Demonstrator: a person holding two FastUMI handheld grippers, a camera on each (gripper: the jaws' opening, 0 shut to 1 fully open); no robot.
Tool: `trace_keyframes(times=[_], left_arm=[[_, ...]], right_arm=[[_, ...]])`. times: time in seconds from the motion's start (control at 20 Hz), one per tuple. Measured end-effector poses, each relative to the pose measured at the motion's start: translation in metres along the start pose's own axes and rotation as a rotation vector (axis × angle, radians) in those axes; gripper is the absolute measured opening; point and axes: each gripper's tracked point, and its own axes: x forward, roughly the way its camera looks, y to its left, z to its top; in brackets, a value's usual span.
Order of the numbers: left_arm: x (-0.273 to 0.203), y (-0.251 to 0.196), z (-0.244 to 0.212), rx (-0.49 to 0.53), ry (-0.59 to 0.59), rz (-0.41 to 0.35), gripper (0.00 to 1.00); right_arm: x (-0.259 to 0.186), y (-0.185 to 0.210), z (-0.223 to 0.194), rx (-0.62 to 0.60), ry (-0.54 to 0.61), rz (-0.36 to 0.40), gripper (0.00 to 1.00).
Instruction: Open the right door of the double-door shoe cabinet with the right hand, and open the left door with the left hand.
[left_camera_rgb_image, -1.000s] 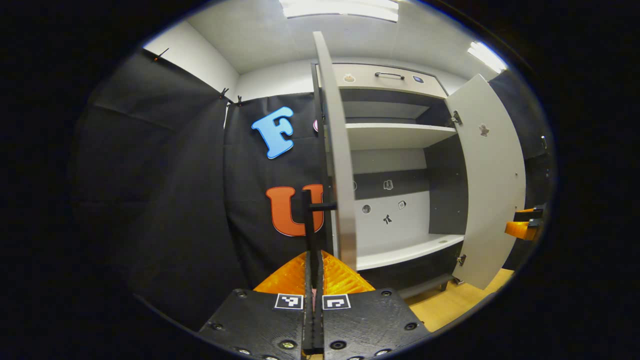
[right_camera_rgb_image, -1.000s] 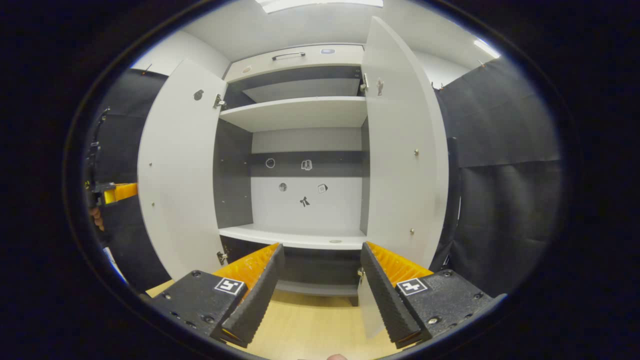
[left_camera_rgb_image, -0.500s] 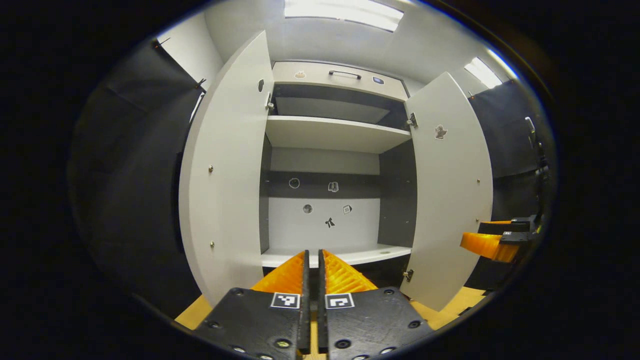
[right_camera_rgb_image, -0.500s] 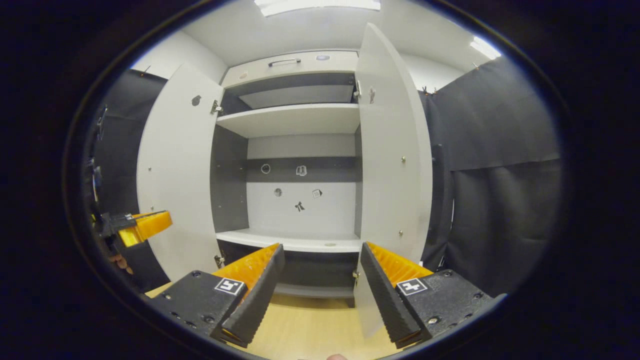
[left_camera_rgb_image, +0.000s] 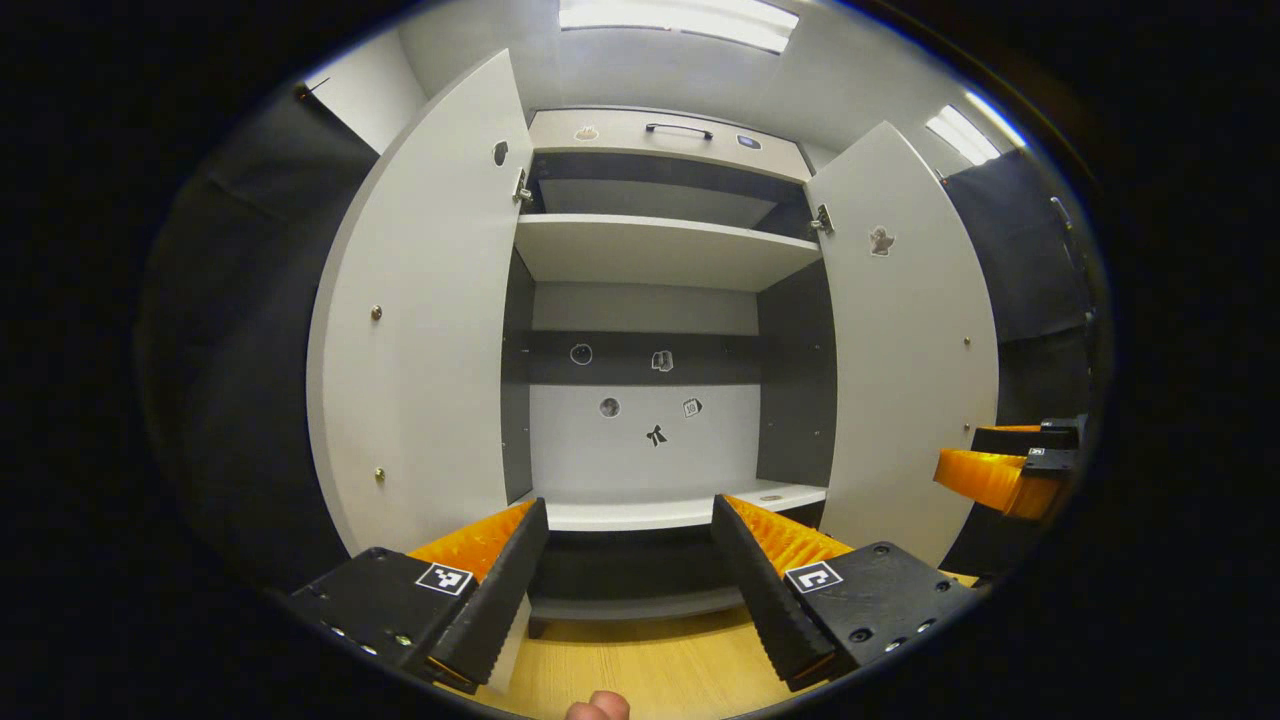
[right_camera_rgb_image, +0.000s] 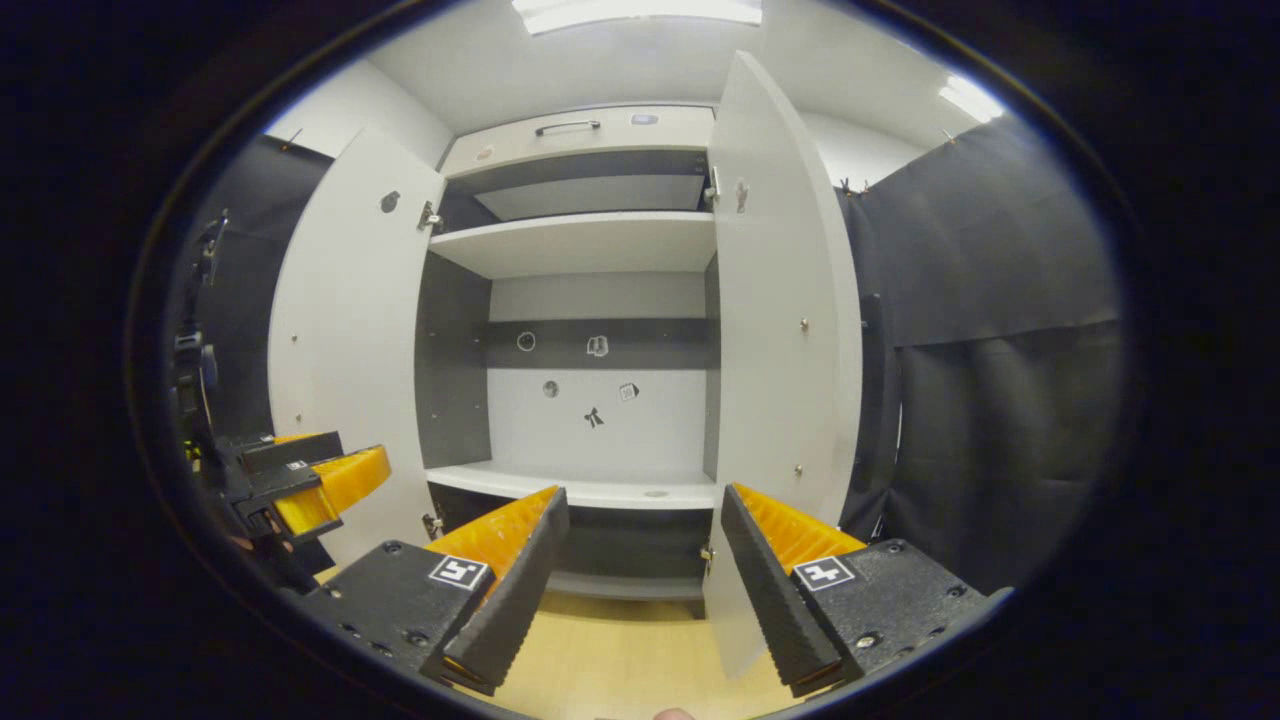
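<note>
- While both doors of the shoe cabinet (left_camera_rgb_image: 650, 300) stand open, we note the left gripper (left_camera_rgb_image: 628, 560) with its fingers spread wide, nothing between them, low in the left gripper view before the cabinet's bottom shelf.
- We find the right gripper (right_camera_rgb_image: 640, 560) likewise spread and holding nothing in the right gripper view, its right finger just in front of the lower edge of the right door (right_camera_rgb_image: 780, 320).
- Left gripper view: we see the left door (left_camera_rgb_image: 420, 320) broadside on the left, the right door (left_camera_rgb_image: 910, 340) on the right, and the right gripper (left_camera_rgb_image: 1000, 470) at the far right edge, beside that door's outer edge.
- Right gripper view: we see the left door (right_camera_rgb_image: 345, 330) on the left with the left gripper (right_camera_rgb_image: 320, 480) near its lower outer edge; dark booth cloth (right_camera_rgb_image: 1000, 330) hangs to the right.
- A fingertip (left_camera_rgb_image: 597, 707) shows at the bottom edge of the left gripper view.
- Orientation: each door has its long axis upright, hinged at the cabinet's sides, free edges swung toward us.
- Inside: an upper shelf (right_camera_rgb_image: 585, 240), a lower shelf (right_camera_rgb_image: 590, 488), small stickers (right_camera_rgb_image: 595, 415) on the back panel; a drawer with a handle (left_camera_rgb_image: 680, 130) on top.
- Wooden floor (right_camera_rgb_image: 610, 660) lies below.
</note>
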Motion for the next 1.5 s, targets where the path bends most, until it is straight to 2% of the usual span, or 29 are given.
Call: trace_keyframes(times=[0.4,0.75,0.95,1.15,1.5], left_arm=[[0.004,0.007,0.01,0.01,-0.029,0.021,0.98],[0.007,-0.001,0.016,0.019,-0.05,0.004,0.98],[0.004,0.001,0.018,0.024,-0.054,0.006,0.97],[0.002,0.008,0.026,0.038,-0.072,0.023,0.97],[0.002,0.005,0.026,0.013,-0.065,0.019,0.97]], right_arm=[[0.009,0.01,-0.001,-0.014,0.0,0.025,0.96],[0.014,0.015,-0.003,-0.012,0.012,0.038,0.96],[0.016,0.014,-0.005,-0.018,-0.011,0.021,0.96],[0.018,0.025,-0.007,0.008,0.007,0.059,0.96],[0.008,0.021,0.005,-0.016,-0.017,0.044,0.96]])
